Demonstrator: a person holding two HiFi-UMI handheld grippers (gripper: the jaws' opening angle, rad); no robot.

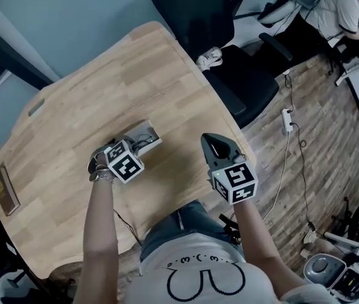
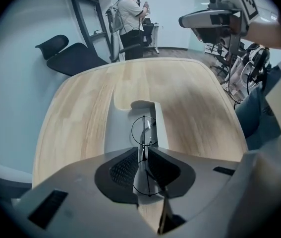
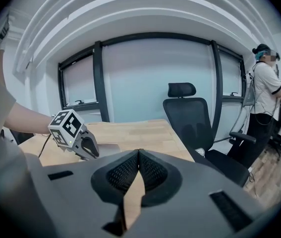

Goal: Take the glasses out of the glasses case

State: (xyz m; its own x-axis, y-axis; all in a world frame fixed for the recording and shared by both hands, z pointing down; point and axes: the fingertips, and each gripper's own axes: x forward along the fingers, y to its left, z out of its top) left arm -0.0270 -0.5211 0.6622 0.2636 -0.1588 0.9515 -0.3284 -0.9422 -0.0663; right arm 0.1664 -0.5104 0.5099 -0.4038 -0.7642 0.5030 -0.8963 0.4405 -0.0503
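The worktop (image 1: 103, 94) is light wood with a pale grain. The glasses case (image 2: 118, 128) is whitish grey, and the glasses (image 2: 142, 133) have a thin black wire frame. The left tongs (image 2: 144, 150) and the right tongs (image 3: 139, 152) are grey with black dotted pads (image 2: 123, 170). The cube (image 1: 123, 161) on each is white with black square markers. The chair (image 1: 230, 62) is black, and the floor (image 1: 331, 119) is brown planks.

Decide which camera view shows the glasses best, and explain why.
The left gripper view: the thin wire glasses stand between the left gripper's pads, over the open white case. In the head view that gripper covers all but a dark trace of them; in the right gripper view it hides them.
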